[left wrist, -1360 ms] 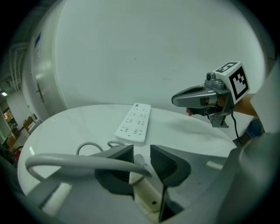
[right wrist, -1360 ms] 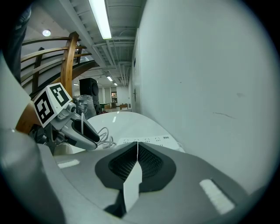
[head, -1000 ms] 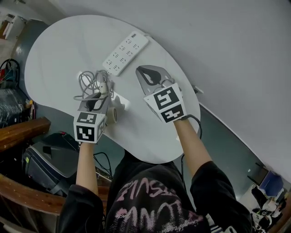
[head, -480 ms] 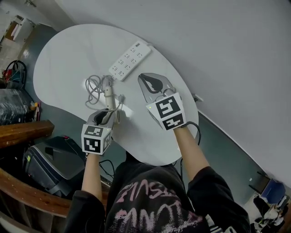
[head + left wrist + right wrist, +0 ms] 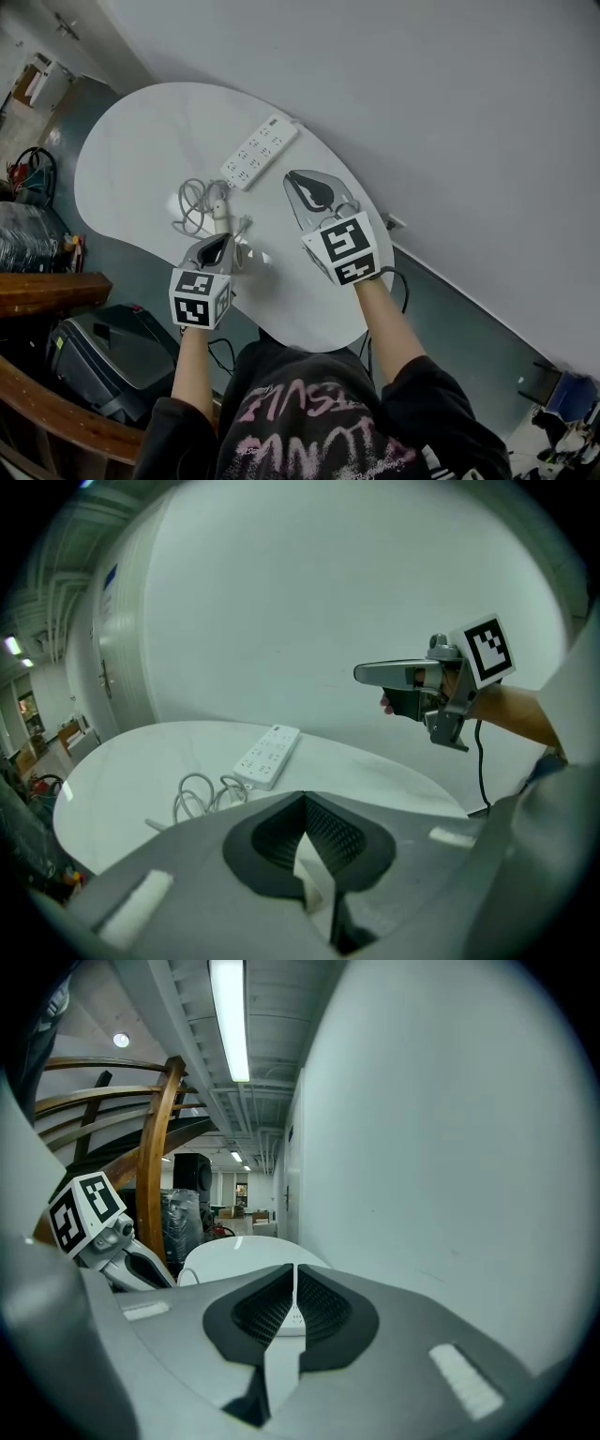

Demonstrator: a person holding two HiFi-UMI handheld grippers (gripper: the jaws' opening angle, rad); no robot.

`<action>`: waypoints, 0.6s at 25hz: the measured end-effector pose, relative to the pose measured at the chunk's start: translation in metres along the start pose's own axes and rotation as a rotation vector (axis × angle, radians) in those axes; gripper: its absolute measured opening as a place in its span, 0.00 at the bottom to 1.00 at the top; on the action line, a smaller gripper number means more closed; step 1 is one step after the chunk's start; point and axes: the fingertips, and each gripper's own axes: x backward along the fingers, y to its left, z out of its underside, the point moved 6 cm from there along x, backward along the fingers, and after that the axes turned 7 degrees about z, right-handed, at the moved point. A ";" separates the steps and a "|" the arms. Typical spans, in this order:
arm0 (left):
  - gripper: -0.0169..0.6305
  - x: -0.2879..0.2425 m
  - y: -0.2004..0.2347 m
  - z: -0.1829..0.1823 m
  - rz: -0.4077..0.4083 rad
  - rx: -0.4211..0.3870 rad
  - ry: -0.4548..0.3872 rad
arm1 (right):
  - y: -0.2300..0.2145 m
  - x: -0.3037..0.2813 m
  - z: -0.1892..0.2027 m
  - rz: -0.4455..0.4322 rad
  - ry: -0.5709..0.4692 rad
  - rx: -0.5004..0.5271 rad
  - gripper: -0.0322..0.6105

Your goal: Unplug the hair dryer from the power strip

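A white power strip [image 5: 261, 150] lies on the white oval table [image 5: 131, 150], and I see no plug in its sockets. A grey cable coil [image 5: 193, 202] and the white hair dryer [image 5: 223, 208] lie just in front of it. My left gripper [image 5: 217, 246] hovers over the dryer's near end, jaws shut with nothing held. In the left gripper view the strip [image 5: 267, 755] and coil [image 5: 201, 796] lie beyond the left gripper [image 5: 305, 799]. To the right of the dryer, my right gripper [image 5: 302, 183] is raised above the table, also shut and empty.
A pale wall runs along the table's far side [image 5: 422, 112]. Dark equipment and a wooden rail [image 5: 56, 281] stand beyond the table's left edge. A black cable [image 5: 398, 281] hangs from the right gripper. Bare tabletop lies left of the coil.
My left gripper has drawn back toward me, off the cable and dryer handle, and now sits at the dryer's near end. The right gripper has stayed about where it was.
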 end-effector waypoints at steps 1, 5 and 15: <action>0.03 0.001 -0.001 -0.006 -0.004 -0.004 -0.017 | -0.002 0.004 -0.003 0.008 -0.007 0.001 0.11; 0.03 0.004 -0.005 -0.030 -0.008 -0.040 -0.073 | -0.005 0.018 -0.013 0.035 -0.028 0.009 0.11; 0.03 0.009 -0.025 -0.083 -0.013 -0.128 -0.192 | -0.015 0.049 -0.032 0.104 -0.089 -0.008 0.09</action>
